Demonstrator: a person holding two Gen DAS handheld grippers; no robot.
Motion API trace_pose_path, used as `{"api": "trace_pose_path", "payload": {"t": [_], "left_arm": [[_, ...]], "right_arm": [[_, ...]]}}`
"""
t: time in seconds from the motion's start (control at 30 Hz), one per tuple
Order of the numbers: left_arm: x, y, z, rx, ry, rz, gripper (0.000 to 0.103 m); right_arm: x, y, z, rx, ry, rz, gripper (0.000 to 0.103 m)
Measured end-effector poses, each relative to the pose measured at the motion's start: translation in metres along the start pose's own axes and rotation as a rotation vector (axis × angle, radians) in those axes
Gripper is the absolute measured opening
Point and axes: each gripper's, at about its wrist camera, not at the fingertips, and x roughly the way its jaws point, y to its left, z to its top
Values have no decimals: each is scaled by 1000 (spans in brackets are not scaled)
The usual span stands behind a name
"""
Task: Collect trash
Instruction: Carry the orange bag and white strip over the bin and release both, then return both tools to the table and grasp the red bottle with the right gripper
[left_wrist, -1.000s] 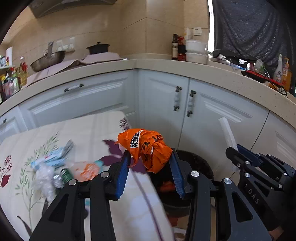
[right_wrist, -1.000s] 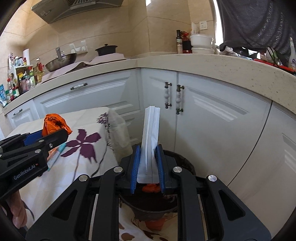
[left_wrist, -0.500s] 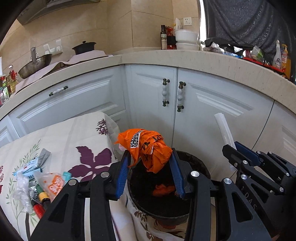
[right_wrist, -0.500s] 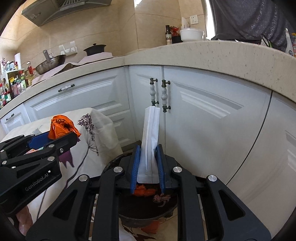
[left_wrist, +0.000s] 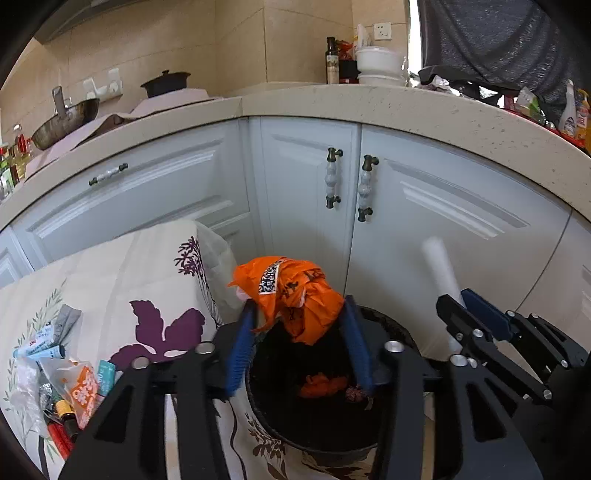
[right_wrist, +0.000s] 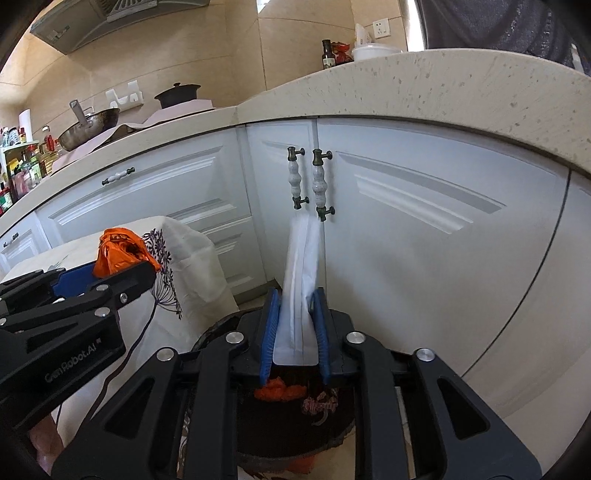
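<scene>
One: We log two pieces of trash, both up over the black bin (left_wrist: 317, 424). In the left wrist view the left gripper (left_wrist: 297, 310) has a crumpled orange bag (left_wrist: 295, 295) between its fingers.

Two: Agreed. Its fingers have just been opening. The bag sits high between the blue pads and brushes their tips. Lower down we see a gap between it and the left pad. We read no firm squeeze.

One: Right side next. The right gripper (right_wrist: 295, 295) has a flat white pouch (right_wrist: 301, 266) standing on end between its fingers, upper half blurred and leaning a little to the right.

Two: Those fingers have just been opening too, to a narrow spread. We see slivers of space on both sides of the pouch, so we note it as loose, not clamped.

One: Bin position: on the floor, close to the white cupboard doors (left_wrist: 443, 221), just beside the corner of the bench (left_wrist: 110, 280) with the flowered cloth. Both pieces hang over its mouth.

Two: Inside the bin we note an orange scrap (left_wrist: 321, 384) near the bottom, with a small pinkish bit beside it.

One: More trash (left_wrist: 66, 384) lies in a heap on the bench, well apart from the bin: wrappers, clear plastic, a small bottle.
</scene>
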Motion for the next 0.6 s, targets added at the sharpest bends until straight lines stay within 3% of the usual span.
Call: {"api": "trace_pose_path", "payload": {"t": [0.03,0.27,0.6], "left_arm": [[1,1,0,-7,3,1,57],[1,5,2,-32,6,5,71],[-20,18,1,-35,-17,14,73]], "right_arm": [[0,-1,-1,3,-2,-2,37],[-4,-3,2,17,-8,-14,40],[-26,8,9,22,-19,-20,42]]}}
